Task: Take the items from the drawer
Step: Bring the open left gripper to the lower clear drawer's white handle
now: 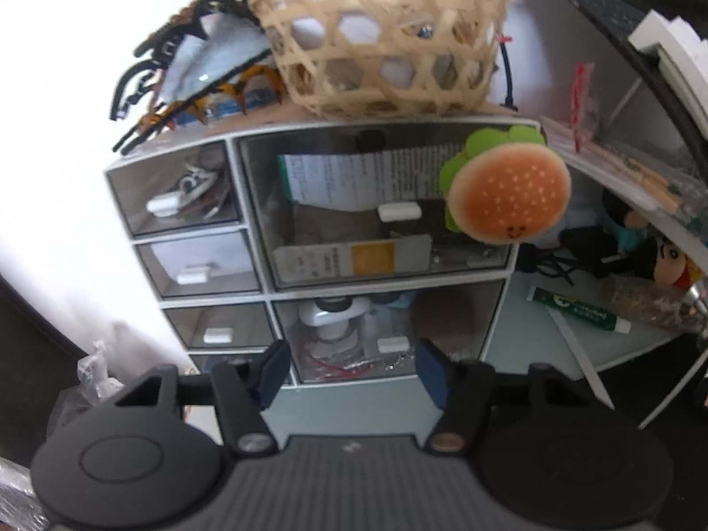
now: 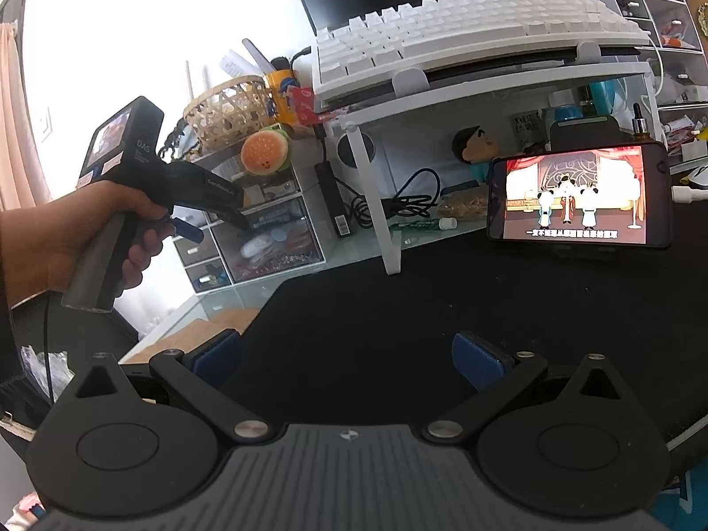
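The left gripper [image 1: 349,369] has its blue-padded fingers [image 1: 274,369] spread apart, gripping nothing, facing the lower right drawer [image 1: 389,332] of the clear-fronted drawer unit [image 1: 309,243], whose drawers are all closed with their contents inside. A hamburger toy [image 1: 509,194] hangs at its upper corner and a woven basket [image 1: 385,40] sits on top. The right gripper [image 2: 347,360] hovers above the black desk mat [image 2: 376,301], fingers wide apart, well away from the drawers.

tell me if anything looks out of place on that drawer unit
A round plush hamburger toy hangs over the top right corner of the grey clear-fronted drawer unit, partly covering its large upper drawer. All drawers look closed.
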The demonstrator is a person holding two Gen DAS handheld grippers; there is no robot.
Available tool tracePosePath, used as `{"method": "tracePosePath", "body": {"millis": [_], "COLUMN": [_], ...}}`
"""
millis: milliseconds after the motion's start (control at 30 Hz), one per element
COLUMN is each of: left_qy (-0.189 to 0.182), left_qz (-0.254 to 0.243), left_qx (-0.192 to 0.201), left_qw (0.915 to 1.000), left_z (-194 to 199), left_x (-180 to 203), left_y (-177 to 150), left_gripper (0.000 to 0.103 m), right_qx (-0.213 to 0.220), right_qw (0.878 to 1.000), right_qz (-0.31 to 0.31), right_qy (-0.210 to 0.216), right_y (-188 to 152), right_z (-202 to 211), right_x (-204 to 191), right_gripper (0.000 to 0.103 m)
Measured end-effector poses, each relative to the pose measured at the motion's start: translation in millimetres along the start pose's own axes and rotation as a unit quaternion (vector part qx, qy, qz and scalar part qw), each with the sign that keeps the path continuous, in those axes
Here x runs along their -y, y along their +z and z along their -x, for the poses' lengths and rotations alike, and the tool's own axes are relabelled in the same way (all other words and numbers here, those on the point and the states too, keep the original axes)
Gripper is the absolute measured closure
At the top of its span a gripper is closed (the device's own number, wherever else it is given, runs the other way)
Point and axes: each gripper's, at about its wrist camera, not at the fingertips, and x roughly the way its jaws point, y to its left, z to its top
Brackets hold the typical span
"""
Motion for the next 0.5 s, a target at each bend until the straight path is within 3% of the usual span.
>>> {"method": "tracePosePath", "body": {"millis": [500], "left_qy": [-0.001], "left_qz": [0.001], "left_qx": [-0.007], "left_qw": [1.0], "left_z": [-24.5], "left_x": [8.4], "left_y": [9.6], "left_gripper": [0.04], "right_qx": [-0.007], "right_qw": [1.0], "right_qz": [0.007], "right_qy": [-0.007], "right_y": [-3.5], "right_z": [-9.9], "right_x": [1.2], "right_gripper": [0.0]}}
